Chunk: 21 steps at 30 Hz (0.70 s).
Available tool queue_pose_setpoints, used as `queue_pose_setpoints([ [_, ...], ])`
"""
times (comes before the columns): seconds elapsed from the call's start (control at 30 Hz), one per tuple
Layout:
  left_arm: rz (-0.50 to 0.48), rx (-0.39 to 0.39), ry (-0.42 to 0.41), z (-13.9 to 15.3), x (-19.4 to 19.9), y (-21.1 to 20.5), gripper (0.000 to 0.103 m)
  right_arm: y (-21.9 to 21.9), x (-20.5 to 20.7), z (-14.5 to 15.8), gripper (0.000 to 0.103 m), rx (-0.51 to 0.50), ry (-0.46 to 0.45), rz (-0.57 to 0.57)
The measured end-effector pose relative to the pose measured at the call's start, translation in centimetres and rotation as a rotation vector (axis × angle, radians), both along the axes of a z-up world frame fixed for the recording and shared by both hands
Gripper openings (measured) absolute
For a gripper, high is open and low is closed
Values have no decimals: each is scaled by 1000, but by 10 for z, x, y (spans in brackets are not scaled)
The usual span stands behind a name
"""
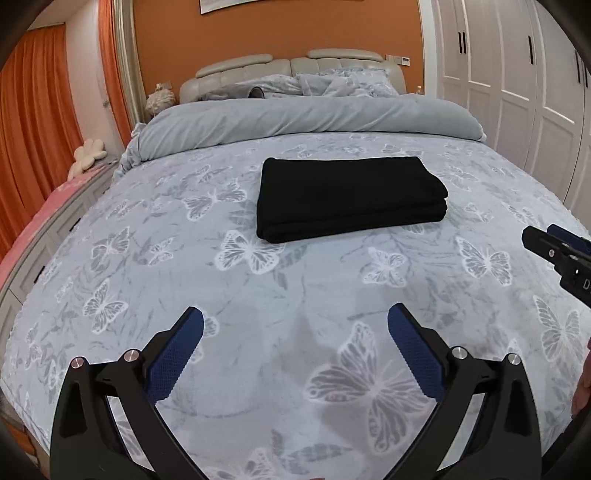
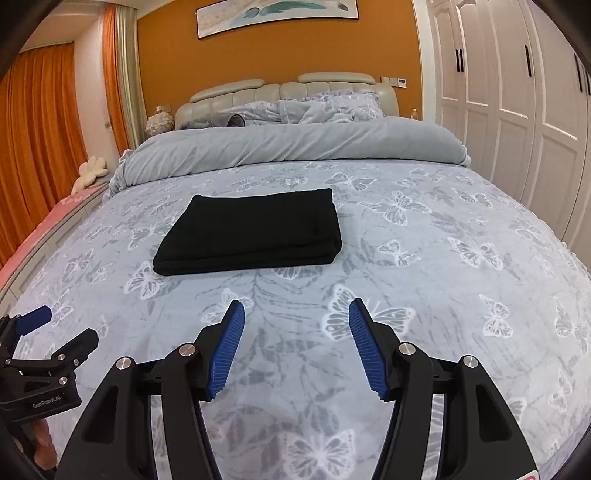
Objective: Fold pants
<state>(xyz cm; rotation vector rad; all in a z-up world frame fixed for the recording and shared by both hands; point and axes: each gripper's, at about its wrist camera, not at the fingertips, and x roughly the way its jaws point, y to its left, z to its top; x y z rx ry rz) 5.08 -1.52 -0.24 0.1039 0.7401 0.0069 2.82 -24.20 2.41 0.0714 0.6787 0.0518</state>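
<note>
Left wrist view: right claw (image 1: pixel 543 236) cut off at the right edge, only its black tips and a strip of blue pad visible, spread there hard to judge. Dark fisheye rim eating the corners; framed painting (image 1: pixel 236 4) trimmed to a sliver at the top. Small dark object among the pillows (image 1: pixel 332 83) too small to make out.

Right wrist view: left claw (image 2: pixel 62 326) clipped at the left edge, part of a hand (image 2: pixel 42 448) under it barely visible.

Around: bed (image 1: pixel 295 295) under a pale blue butterfly-print cover, grey duvet (image 1: pixel 306 118) rolled back across the far end, beige padded headboard (image 1: pixel 291 68), orange wall, orange curtains (image 1: pixel 33 122) at left, white wardrobe doors (image 1: pixel 517 81) at right, cream flower-shaped cushion (image 1: pixel 88 155) on the pink bench beside the bed. Nothing lying between either claw and the garment, only bare cover.

Black pants (image 1: pixel 351 197) folded into a neat flat rectangle, resting on the cover near the middle of the bed. Left claw (image 1: pixel 295 321) spread wide, empty, held clear above the cover, pants well ahead and slightly right. Right claw (image 2: pixel 295 310) partly spread, empty, pants ahead and to the left, well apart.
</note>
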Motion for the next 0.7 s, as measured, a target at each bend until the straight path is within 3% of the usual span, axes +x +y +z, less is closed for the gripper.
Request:
queue_pose_setpoints([
  [0.7,27,-16,16,-8,3,4,98,8,-5,-6,62,-12,32,24],
])
